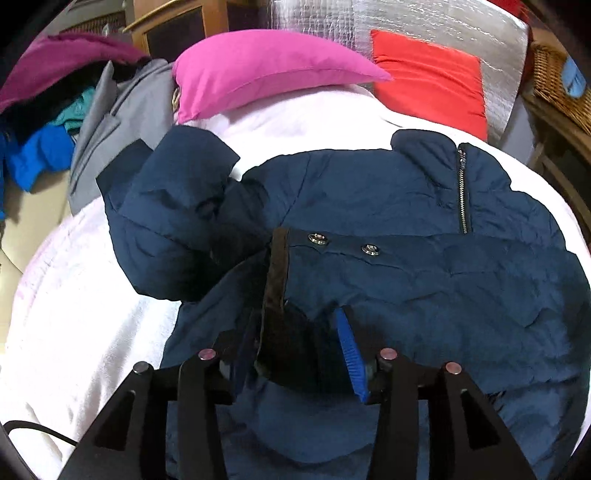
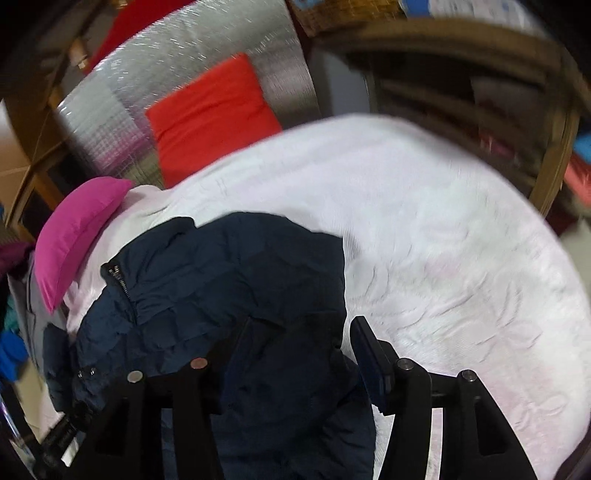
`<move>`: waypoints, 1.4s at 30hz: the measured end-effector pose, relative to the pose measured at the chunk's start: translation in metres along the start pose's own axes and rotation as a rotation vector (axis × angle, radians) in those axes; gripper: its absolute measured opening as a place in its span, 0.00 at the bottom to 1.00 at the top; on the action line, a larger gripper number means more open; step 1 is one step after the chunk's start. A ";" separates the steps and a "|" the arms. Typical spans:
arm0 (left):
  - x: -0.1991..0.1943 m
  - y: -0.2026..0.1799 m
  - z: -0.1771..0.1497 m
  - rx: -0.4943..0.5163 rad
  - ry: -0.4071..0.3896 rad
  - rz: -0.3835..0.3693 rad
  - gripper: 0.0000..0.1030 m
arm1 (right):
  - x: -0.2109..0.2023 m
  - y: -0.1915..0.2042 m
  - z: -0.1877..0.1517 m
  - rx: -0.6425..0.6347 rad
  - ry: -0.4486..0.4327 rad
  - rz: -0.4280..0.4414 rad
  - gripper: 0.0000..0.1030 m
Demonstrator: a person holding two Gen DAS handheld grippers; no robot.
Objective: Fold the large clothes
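A navy puffer jacket point(image 1: 406, 258) lies spread on the white bedspread point(image 1: 92, 314), collar and zip toward the far side. One sleeve is folded across its front. That sleeve's black-edged cuff point(image 1: 280, 280) ends between the blue-padded fingers point(image 1: 351, 354) of my left gripper point(image 1: 291, 332), and the pads do not visibly press on it. In the right wrist view the jacket point(image 2: 221, 277) fills the lower left. My right gripper point(image 2: 301, 325) hovers open over the jacket's right edge, its right finger point(image 2: 369, 354) above bare bedspread point(image 2: 443, 258).
A pink pillow point(image 1: 266, 66) and a red cushion point(image 1: 428, 77) lie at the head of the bed against a silver foil sheet point(image 1: 424, 18). Loose clothes point(image 1: 55, 129) are heaped at the left. A wicker basket point(image 1: 557, 81) and a wooden frame point(image 2: 554, 147) stand to the right.
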State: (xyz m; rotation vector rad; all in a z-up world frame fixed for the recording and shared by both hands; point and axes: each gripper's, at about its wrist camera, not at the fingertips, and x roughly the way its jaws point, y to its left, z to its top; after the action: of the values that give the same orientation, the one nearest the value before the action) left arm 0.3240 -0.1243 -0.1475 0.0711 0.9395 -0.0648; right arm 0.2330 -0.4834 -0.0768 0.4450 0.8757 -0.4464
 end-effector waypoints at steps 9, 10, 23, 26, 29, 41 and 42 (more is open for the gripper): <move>-0.011 -0.001 -0.006 0.043 -0.043 0.017 0.45 | -0.008 0.021 -0.037 -0.027 0.096 0.170 0.57; -0.011 -0.001 -0.006 0.044 -0.046 0.015 0.45 | -0.004 0.025 -0.040 -0.032 0.117 0.184 0.57; -0.010 -0.002 -0.004 0.077 -0.069 0.018 0.45 | 0.026 -0.032 -0.008 0.155 0.043 0.042 0.64; -0.007 -0.004 -0.003 0.079 -0.066 0.018 0.45 | 0.045 -0.039 -0.005 0.166 0.099 0.043 0.64; -0.005 -0.005 -0.002 0.081 -0.062 0.015 0.46 | 0.063 -0.035 -0.009 0.170 0.159 0.077 0.64; 0.025 0.016 0.001 -0.100 0.069 -0.184 0.70 | 0.049 -0.008 -0.018 0.027 0.100 0.059 0.33; 0.025 0.018 0.002 -0.111 0.069 -0.195 0.65 | 0.050 -0.009 -0.018 0.030 0.103 0.059 0.33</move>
State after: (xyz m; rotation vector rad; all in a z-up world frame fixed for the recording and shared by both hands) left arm 0.3419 -0.1072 -0.1663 -0.1216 1.0152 -0.1910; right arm 0.2448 -0.4899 -0.1287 0.5238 0.9542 -0.3855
